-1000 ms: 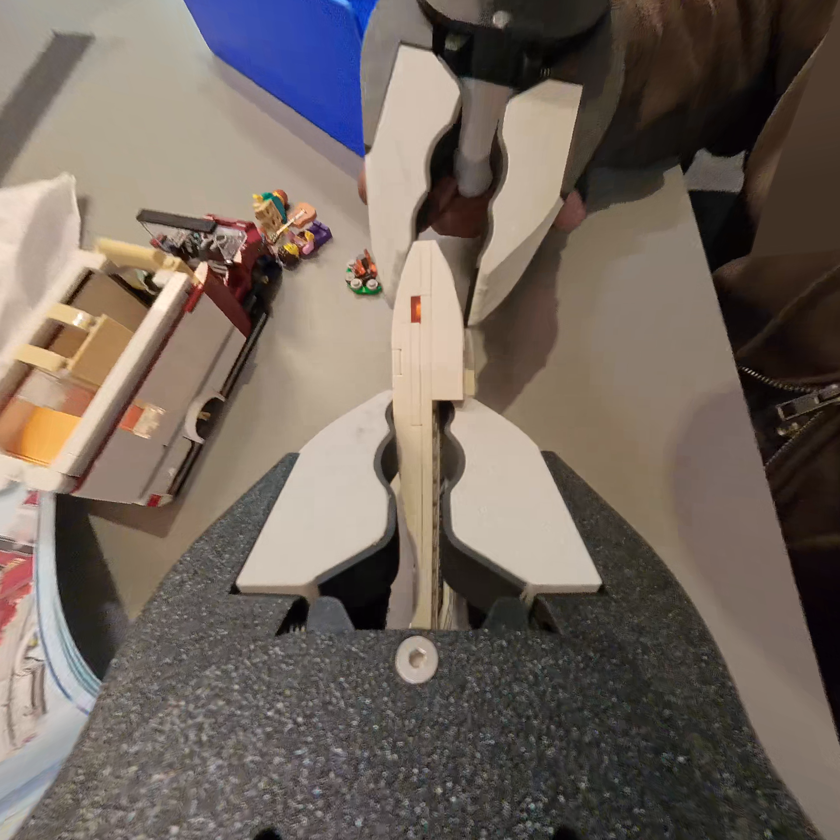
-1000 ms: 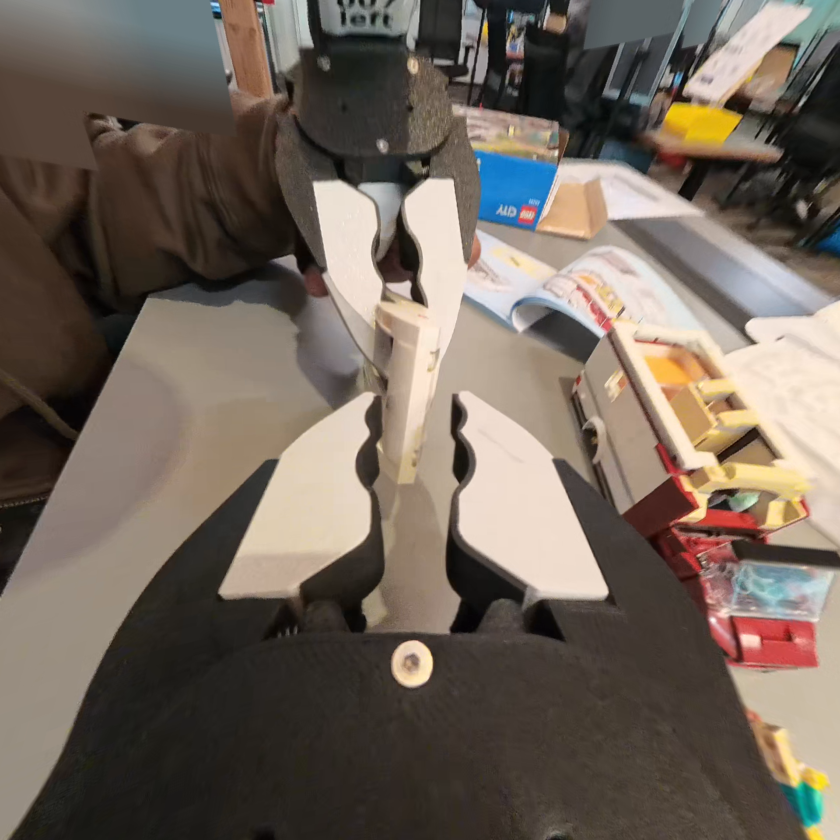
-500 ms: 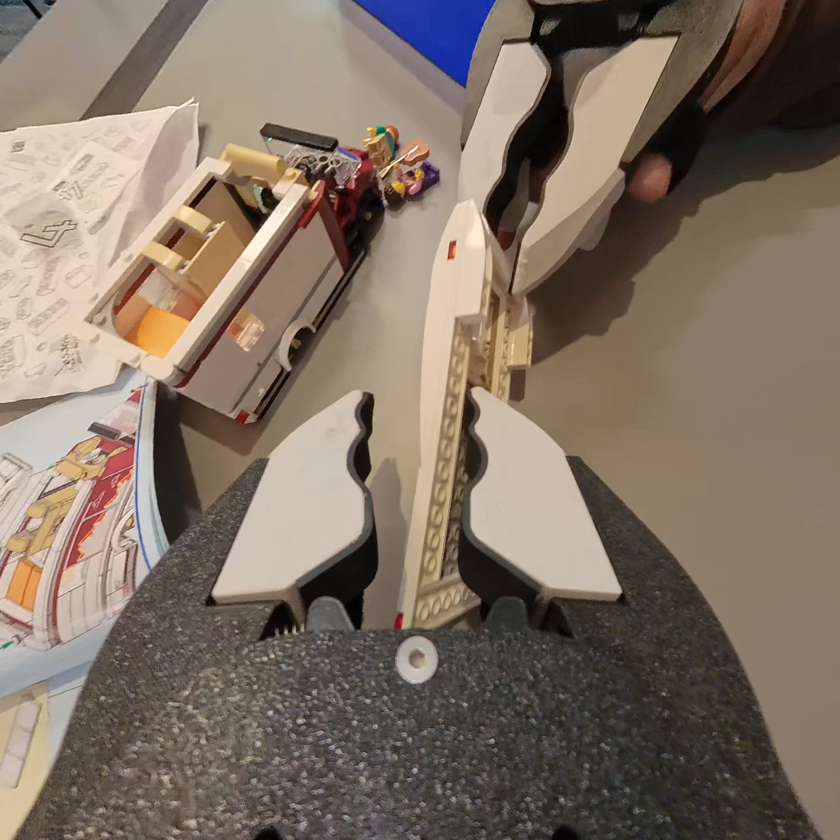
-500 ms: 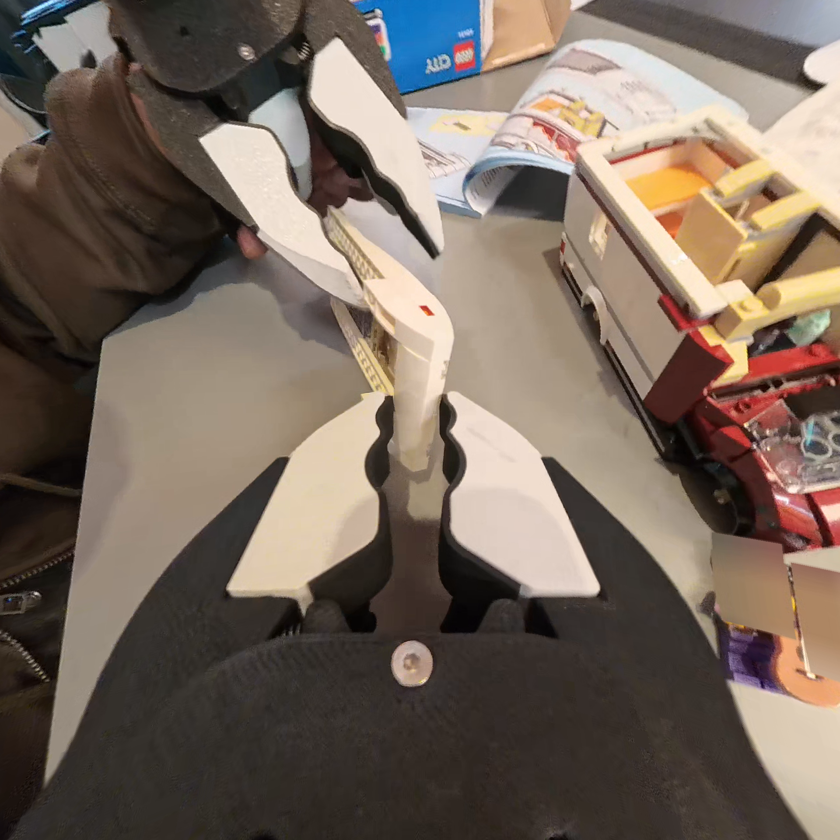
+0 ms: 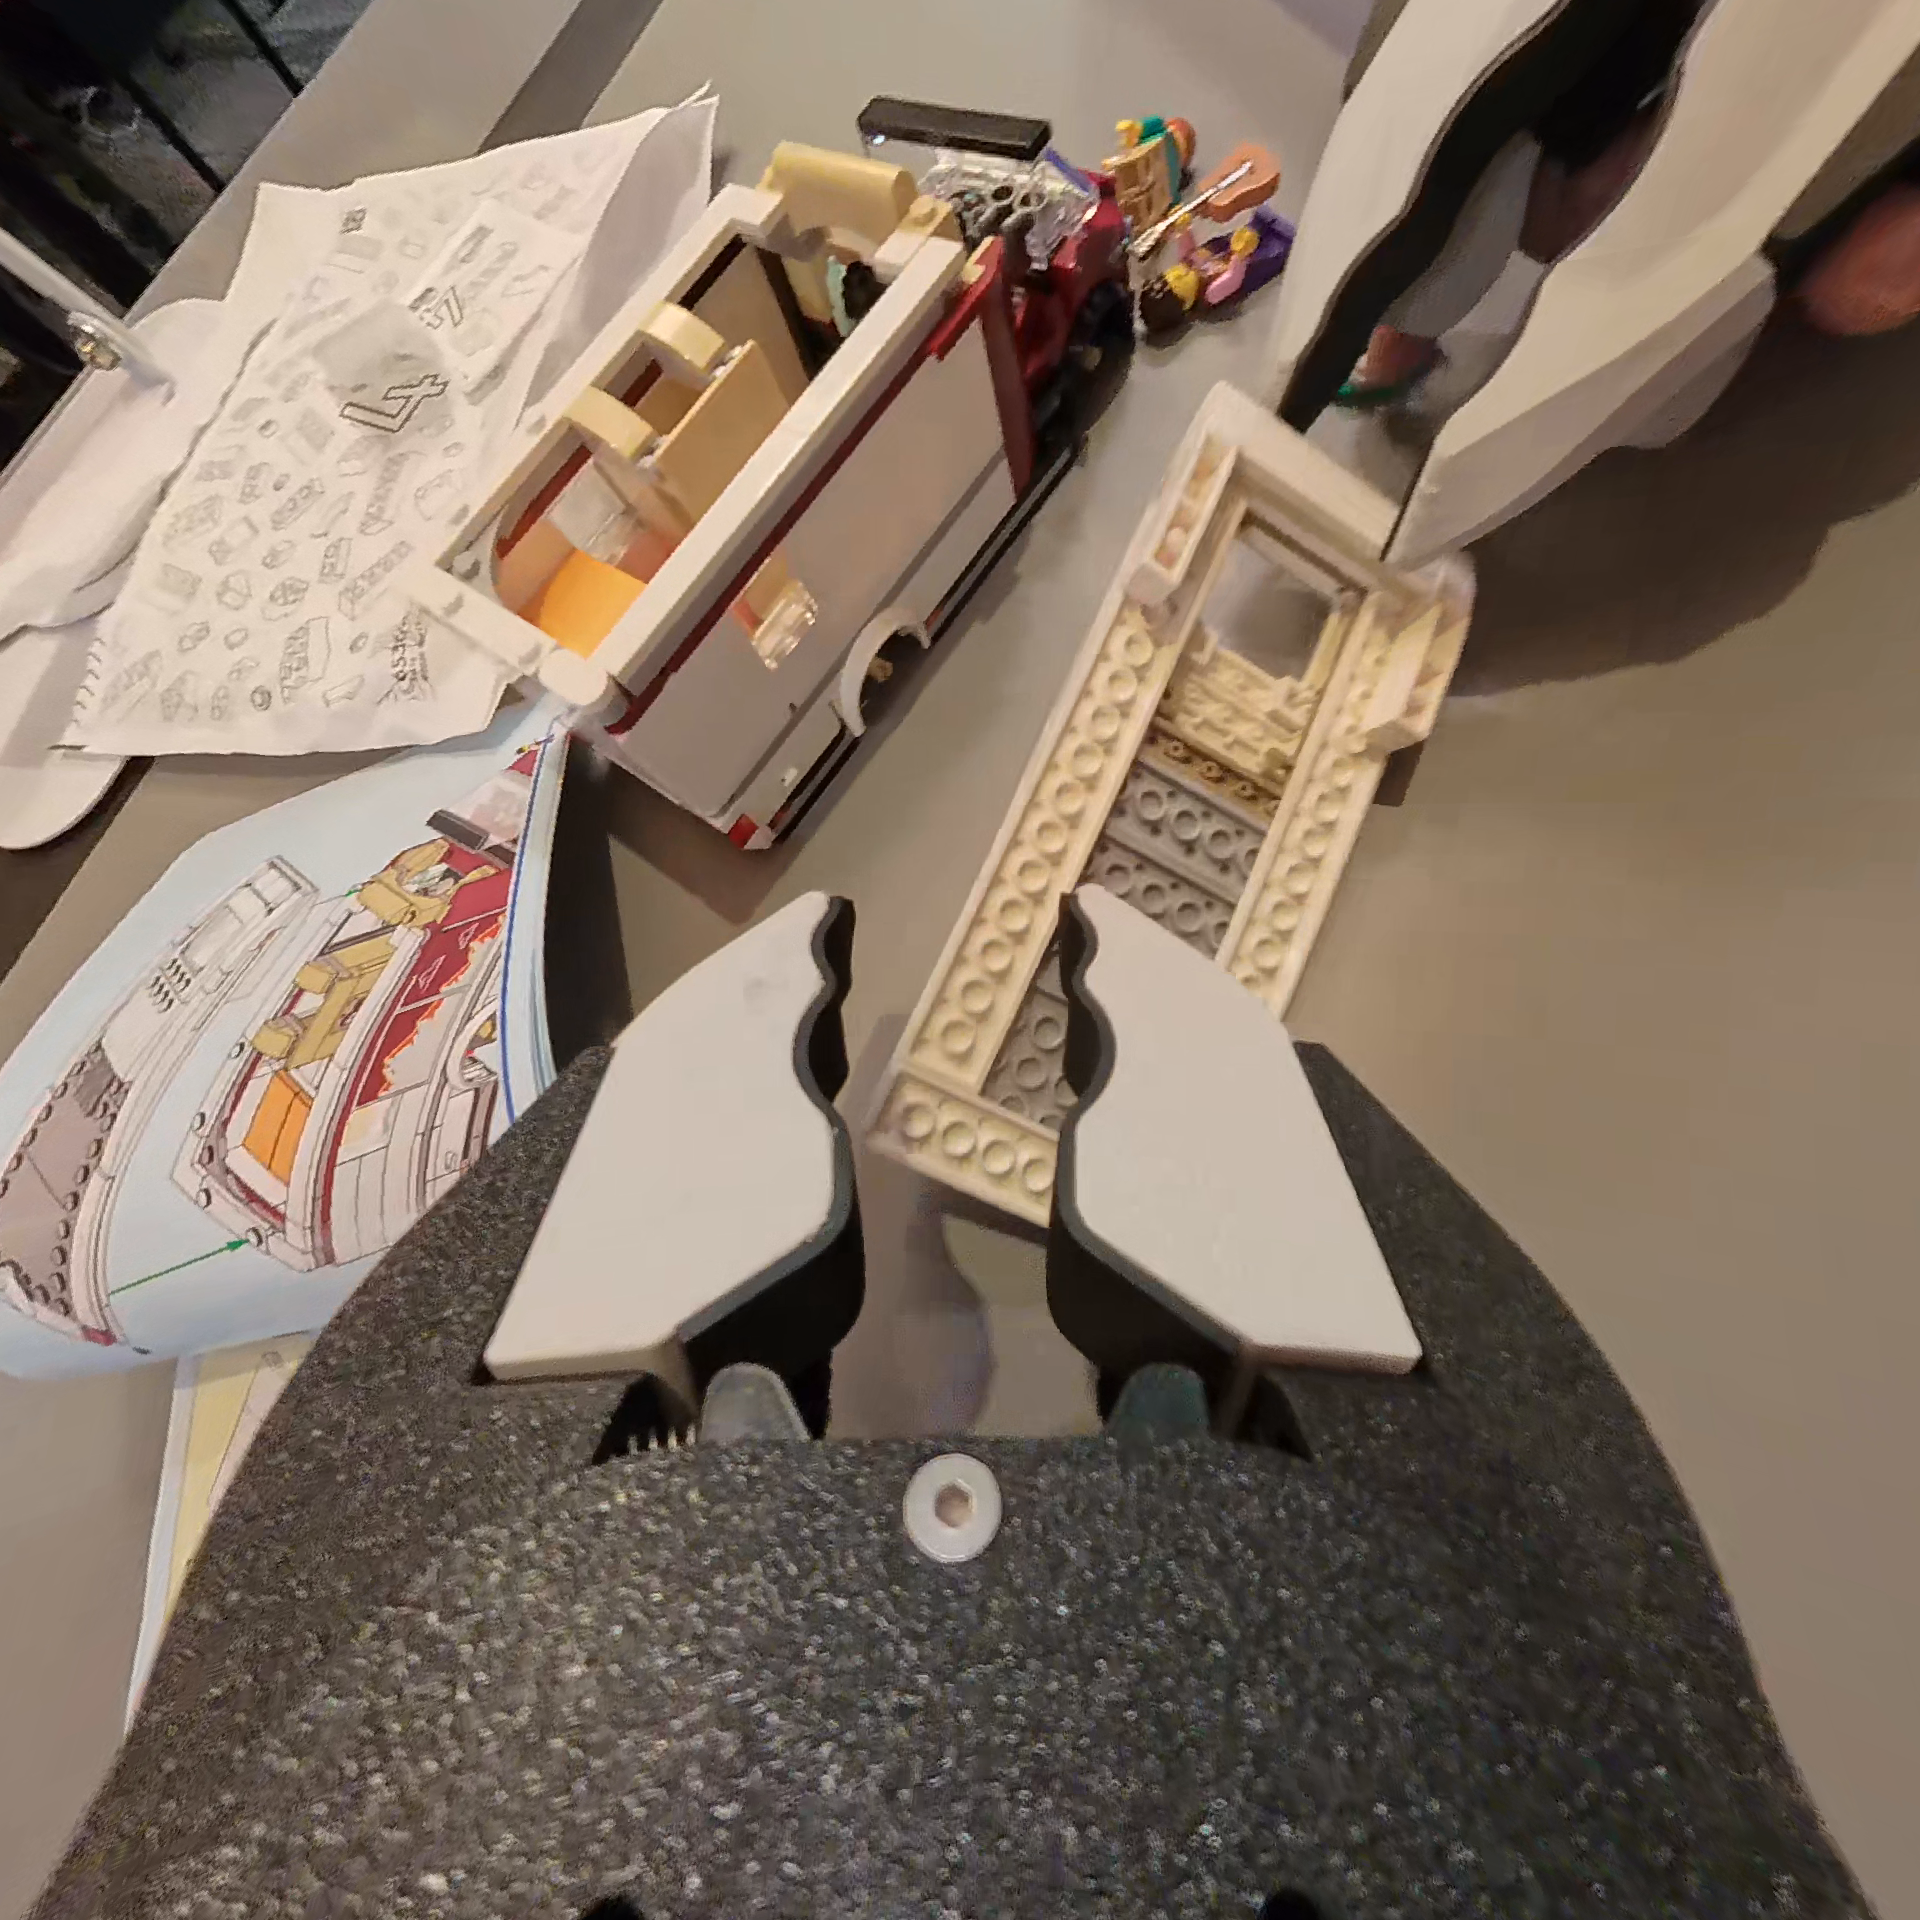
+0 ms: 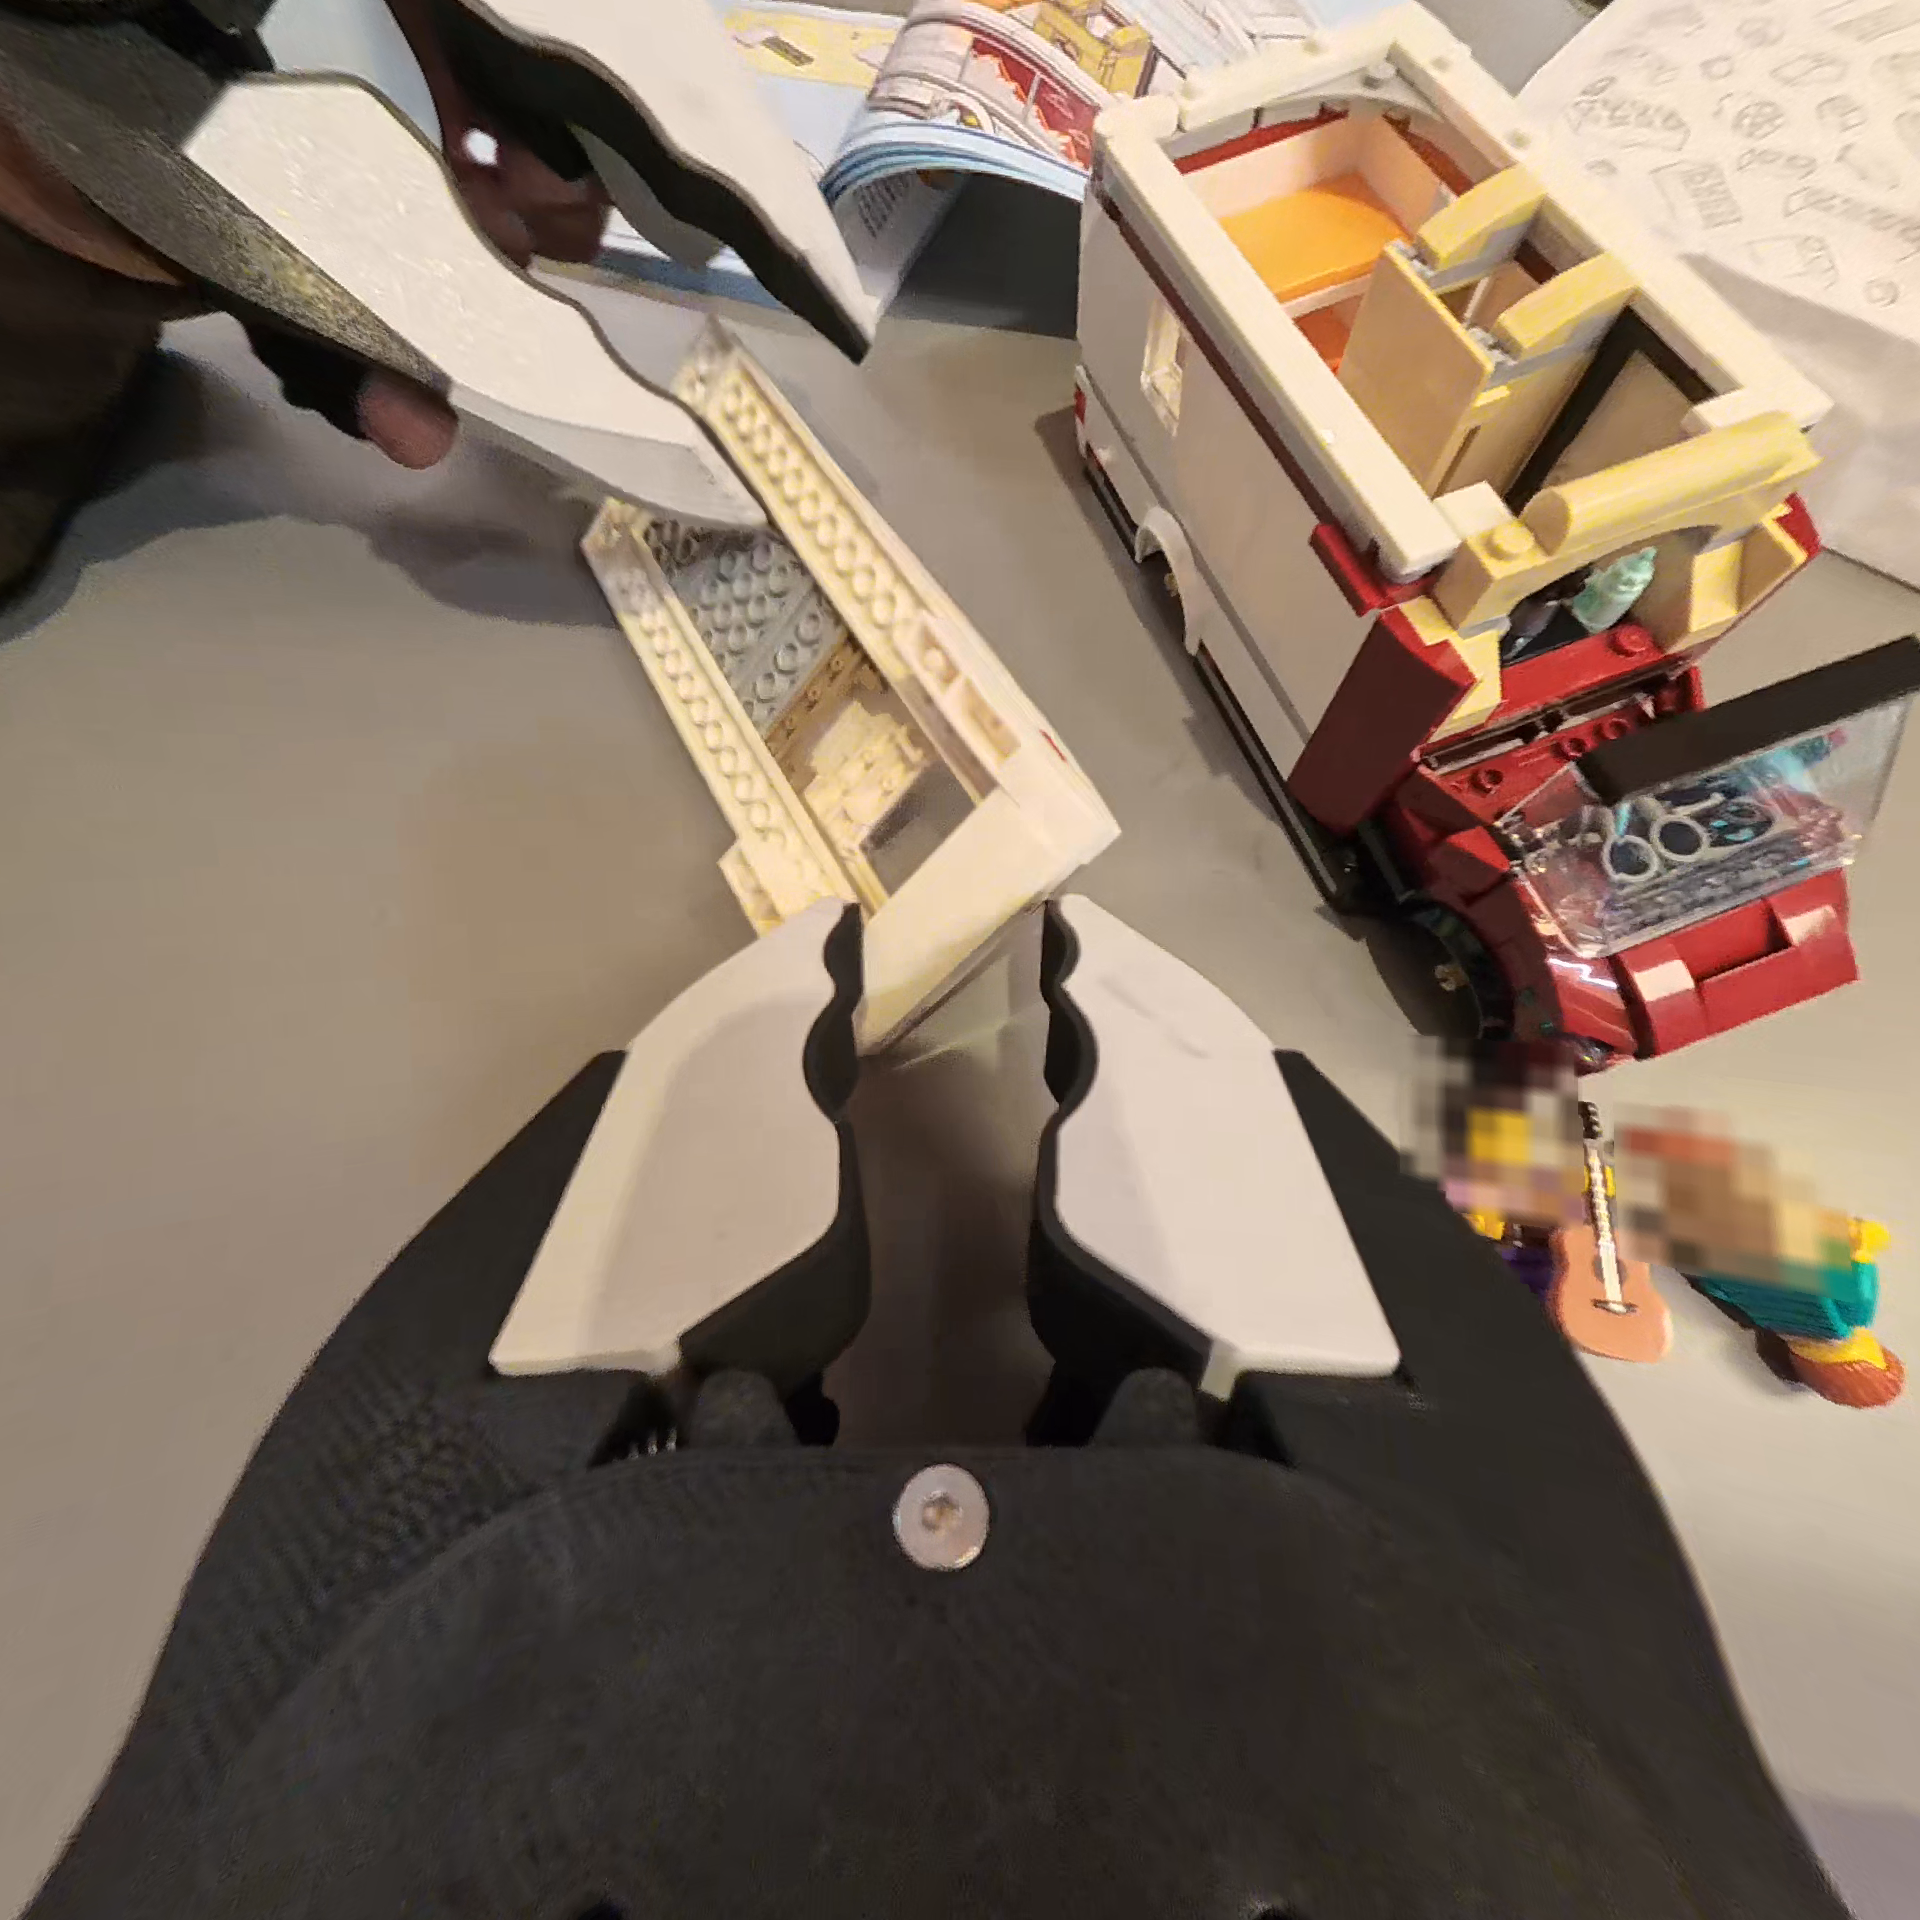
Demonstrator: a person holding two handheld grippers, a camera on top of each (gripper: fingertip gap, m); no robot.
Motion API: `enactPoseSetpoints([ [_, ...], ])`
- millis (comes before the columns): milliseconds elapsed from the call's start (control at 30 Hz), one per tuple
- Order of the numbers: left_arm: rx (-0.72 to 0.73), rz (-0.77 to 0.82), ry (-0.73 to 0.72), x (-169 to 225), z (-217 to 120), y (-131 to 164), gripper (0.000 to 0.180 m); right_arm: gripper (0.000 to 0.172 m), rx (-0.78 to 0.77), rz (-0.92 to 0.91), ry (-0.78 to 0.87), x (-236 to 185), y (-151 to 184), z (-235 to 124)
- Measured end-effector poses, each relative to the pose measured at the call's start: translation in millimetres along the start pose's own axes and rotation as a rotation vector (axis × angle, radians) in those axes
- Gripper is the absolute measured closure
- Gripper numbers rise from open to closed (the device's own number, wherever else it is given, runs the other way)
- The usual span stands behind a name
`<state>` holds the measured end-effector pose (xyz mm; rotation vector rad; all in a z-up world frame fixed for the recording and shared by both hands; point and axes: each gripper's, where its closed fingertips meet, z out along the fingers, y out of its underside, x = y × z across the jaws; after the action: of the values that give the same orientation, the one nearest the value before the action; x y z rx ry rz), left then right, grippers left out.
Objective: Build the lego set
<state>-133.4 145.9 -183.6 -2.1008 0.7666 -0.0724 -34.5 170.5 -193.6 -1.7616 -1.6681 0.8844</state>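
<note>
A long cream and white brick-built roof panel [image 5: 1195, 748] lies flat on the grey table [image 5: 1610, 1039] with its studded underside up. My left gripper [image 5: 956, 935] is open and hovers over the panel's near end without pressing on it. My right gripper [image 6: 951, 925] is open. The panel's wide end [image 6: 935, 914] lies between its fingertips with a gap at the right pad. In the left wrist view the right gripper [image 5: 1361, 457] stands at the panel's far end. In the right wrist view the left gripper [image 6: 805, 431] is over the other end.
A roofless white and dark-red brick camper van [image 5: 779, 499] stands beside the panel, also in the right wrist view [image 6: 1351, 468]. An open instruction booklet [image 5: 260, 1091] and a printed paper sheet [image 5: 312, 468] lie left. Small figures and a toy guitar [image 6: 1605, 1288] lie near the van's front. The tips of one gripper are about 11 cm away from the tips of the other.
The panel stood on edge, first in my left gripper's grasp, then in my right's. Both grippers have opened, and the panel has dropped flat onto the table, underside up.
</note>
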Motion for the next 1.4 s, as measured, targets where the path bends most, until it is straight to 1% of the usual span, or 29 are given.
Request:
enactPoseSetpoints([
  [100,0.02,-0.031,-0.025,-6,-1,0,0.141,0.135,-0.1,-0.022,0.034,6,6,-4],
  [200,0.05,-0.049,-0.051,-11,-6,-4,0.142,0.131,-0.303,-0.116,0.09,12,13,-15],
  [267,0.065,-0.052,-0.064,-12,-9,-7,0.142,0.124,-0.432,-0.229,0.133,13,4,-28],
  [333,0.079,-0.053,-0.077,-13,-13,-10,0.142,0.125,-0.544,-0.406,0.194,11,-18,-42],
  [433,0.101,-0.064,-0.103,-16,-19,-11,0.142,0.127,-0.771,-0.79,0.424,14,-66,-68],
  [500,0.126,-0.09,-0.115,-19,-24,-12,0.142,0.127,-0.896,-1.03,0.534,-4,-99,-78],
  [600,0.165,-0.124,-0.145,-27,-32,-9,0.142,0.129,-0.99,-1.299,0.57,-52,-130,-78],
  [700,0.216,-0.165,-0.167,-33,-42,-6,0.143,0.131,-0.997,-1.449,0.559,-91,-143,-72],
  [800,0.249,-0.202,-0.162,-36,-50,-5,0.145,0.132,-0.957,-1.496,0.437,-122,-140,-61],
  [867,0.264,-0.207,-0.156,-37,-52,-7,0.145,0.133,-0.935,-1.477,0.37,-132,-139,-53],
  [933,0.262,-0.203,-0.155,-37,-52,-7,0.145,0.133,-0.907,-1.463,0.374,-134,-145,-46],
  [1033,0.25,-0.193,-0.152,-36,-50,-5,0.145,0.131,-0.908,-1.53,0.459,-132,-150,-40],
  [1167,0.253,-0.199,-0.154,-37,-51,-5,0.145,0.131,-0.904,-1.55,0.39,-138,-144,-37],
  [1233,0.266,-0.2,-0.155,-38,-53,-7,0.145,0.131,-0.894,-1.523,0.279,-145,-137,-38],
  [1300,0.283,-0.195,-0.157,-37,-55,-10,0.145,0.132,-0.823,-1.471,0.208,-151,-145,-37],
  [1400,0.284,-0.191,-0.168,-39,-56,-10,0.145,0.132,-0.765,-1.323,0.185,-128,-151,-30],
])
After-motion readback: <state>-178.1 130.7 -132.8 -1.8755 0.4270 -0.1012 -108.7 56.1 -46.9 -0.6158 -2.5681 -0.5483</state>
